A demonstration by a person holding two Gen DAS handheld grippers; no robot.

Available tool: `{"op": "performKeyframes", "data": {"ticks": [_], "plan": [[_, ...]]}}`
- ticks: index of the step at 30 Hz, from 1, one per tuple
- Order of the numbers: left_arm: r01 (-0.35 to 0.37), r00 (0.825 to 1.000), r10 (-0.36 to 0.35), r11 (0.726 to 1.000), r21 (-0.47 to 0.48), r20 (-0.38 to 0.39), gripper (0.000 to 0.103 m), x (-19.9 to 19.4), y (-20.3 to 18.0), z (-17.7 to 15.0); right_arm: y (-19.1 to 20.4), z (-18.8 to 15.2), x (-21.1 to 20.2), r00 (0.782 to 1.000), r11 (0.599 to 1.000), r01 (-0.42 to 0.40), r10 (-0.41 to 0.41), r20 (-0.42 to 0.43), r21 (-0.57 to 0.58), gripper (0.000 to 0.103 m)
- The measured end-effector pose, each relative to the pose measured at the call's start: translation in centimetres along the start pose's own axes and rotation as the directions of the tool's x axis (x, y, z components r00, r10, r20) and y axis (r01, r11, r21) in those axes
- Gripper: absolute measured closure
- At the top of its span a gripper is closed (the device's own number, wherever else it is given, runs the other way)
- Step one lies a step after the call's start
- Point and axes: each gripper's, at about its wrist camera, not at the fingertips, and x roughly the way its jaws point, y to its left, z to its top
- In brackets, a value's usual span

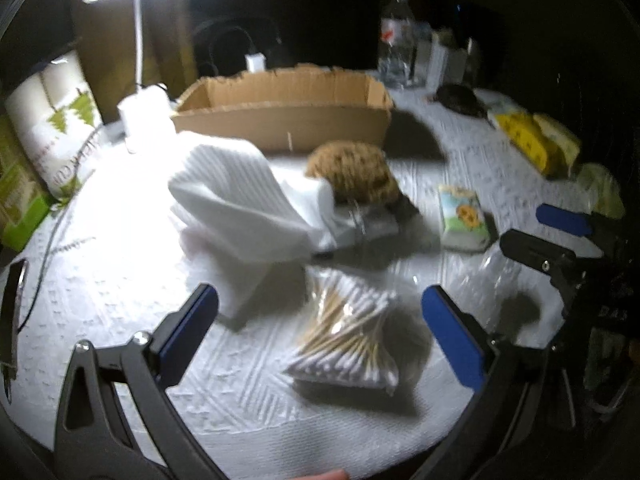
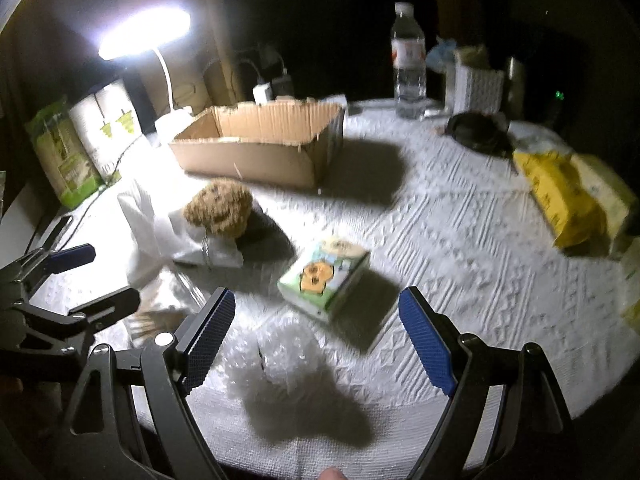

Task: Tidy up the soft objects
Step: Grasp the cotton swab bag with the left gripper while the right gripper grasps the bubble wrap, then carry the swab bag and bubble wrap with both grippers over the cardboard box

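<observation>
A bag of cotton swabs (image 1: 352,336) lies just ahead of my open, empty left gripper (image 1: 320,312). Behind it are a folded white cloth (image 1: 240,200) and a brown sponge (image 1: 354,172), which also shows in the right wrist view (image 2: 220,210). A small tissue pack (image 2: 324,274) lies ahead of my open, empty right gripper (image 2: 316,320); it also shows in the left wrist view (image 1: 464,218). A clear bubble-wrap piece (image 2: 284,360) lies between the right fingers. An open cardboard box (image 2: 260,140) stands at the back.
A white textured cloth covers the table (image 2: 460,240). A lit desk lamp (image 2: 144,36) stands back left by paper packs (image 2: 80,148). A water bottle (image 2: 408,64), a dark object (image 2: 476,132) and yellow packs (image 2: 560,196) are at the back right.
</observation>
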Motion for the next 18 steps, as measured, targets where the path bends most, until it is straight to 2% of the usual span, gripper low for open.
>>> {"op": "performKeyframes", "data": {"ticks": [3, 5, 7, 11, 13, 14, 15, 16, 18], "plan": [[0.007, 0.999, -0.006, 1.0, 0.018, -0.041, 0.003, 1.4, -0.4, -0.4, 0.1, -0.7, 0.9, 0.998, 0.999, -0.045, 0.044, -0.035, -0.007, 0.016], [0.013, 0.998, -0.012, 1.0, 0.028, -0.068, 0.016, 2.2, -0.6, -0.6, 0.3, -1.1, 1.2, 0.997, 0.998, -0.065, 0.064, -0.053, -0.02, 0.016], [0.017, 0.995, -0.013, 0.999, 0.042, -0.099, 0.019, 3.1, -1.0, -0.9, 0.4, -1.6, 1.7, 0.994, 0.996, -0.081, 0.079, -0.072, -0.023, 0.016], [0.021, 0.991, -0.01, 0.996, 0.083, -0.132, 0.037, 4.1, -1.8, -1.4, 0.5, -2.2, 2.6, 0.989, 0.994, -0.109, 0.106, -0.106, -0.018, 0.016], [0.02, 0.99, -0.006, 0.995, 0.094, -0.139, 0.04, 4.4, -2.1, -1.6, 0.6, -2.5, 2.8, 0.985, 0.991, -0.135, 0.133, -0.113, -0.012, 0.017], [0.022, 0.99, -0.009, 0.996, 0.092, -0.138, 0.045, 4.4, -2.2, -1.7, 0.7, -2.4, 2.8, 0.983, 0.989, -0.146, 0.144, -0.116, -0.011, 0.024], [0.024, 0.99, -0.011, 0.995, 0.093, -0.139, 0.046, 4.3, -2.2, -1.6, 0.7, -2.4, 2.9, 0.98, 0.986, -0.164, 0.162, -0.119, -0.01, 0.037], [0.024, 0.99, -0.011, 0.995, 0.095, -0.139, 0.048, 4.3, -2.4, -1.6, 0.8, -2.4, 2.9, 0.974, 0.981, -0.195, 0.193, -0.123, -0.009, 0.044], [0.031, 0.99, -0.019, 0.995, 0.09, -0.136, 0.054, 4.0, -2.2, -1.5, 1.3, -2.2, 2.8, 0.975, 0.981, -0.191, 0.185, -0.12, -0.04, 0.051]]}}
